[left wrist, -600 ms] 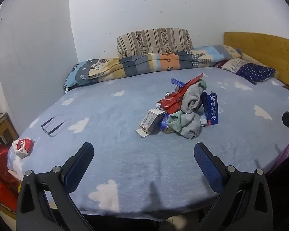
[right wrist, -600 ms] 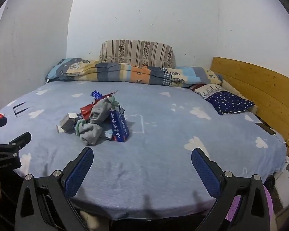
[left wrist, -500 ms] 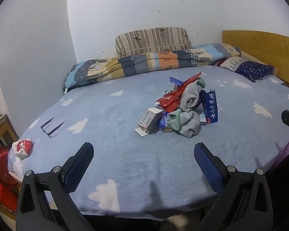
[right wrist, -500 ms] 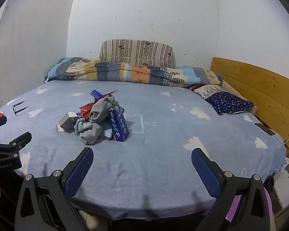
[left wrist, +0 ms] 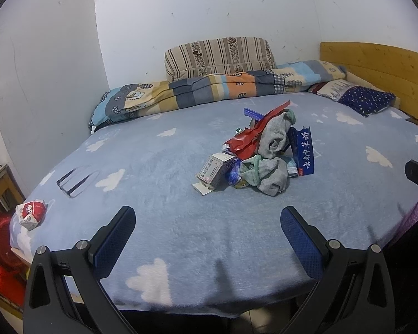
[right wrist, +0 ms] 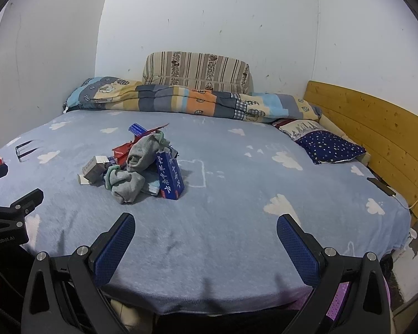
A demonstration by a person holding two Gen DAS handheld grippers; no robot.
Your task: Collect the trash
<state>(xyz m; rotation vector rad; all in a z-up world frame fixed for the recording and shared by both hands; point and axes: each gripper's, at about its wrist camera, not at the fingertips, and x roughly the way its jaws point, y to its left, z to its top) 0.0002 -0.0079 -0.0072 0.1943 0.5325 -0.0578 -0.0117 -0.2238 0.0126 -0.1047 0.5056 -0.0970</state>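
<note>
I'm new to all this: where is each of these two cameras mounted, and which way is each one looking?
Left wrist view: sits on the left gripper, looks forward and down over the bed at the trash pile; its own open blue fingers show.
Right wrist view: sits on the right gripper, facing the same way from further right; its fingers show, and the left gripper at the left edge.
Shared: bed, pile, striped cushion, wooden headboard.

Bedroom, white scuffed walls (right wrist: 237, 14).
Bed (right wrist: 237, 222) with blue cloud blanket; wooden headboard (right wrist: 376, 128) right; striped cushion (left wrist: 217, 55), patchwork quilt (left wrist: 197, 91) along far wall.
</note>
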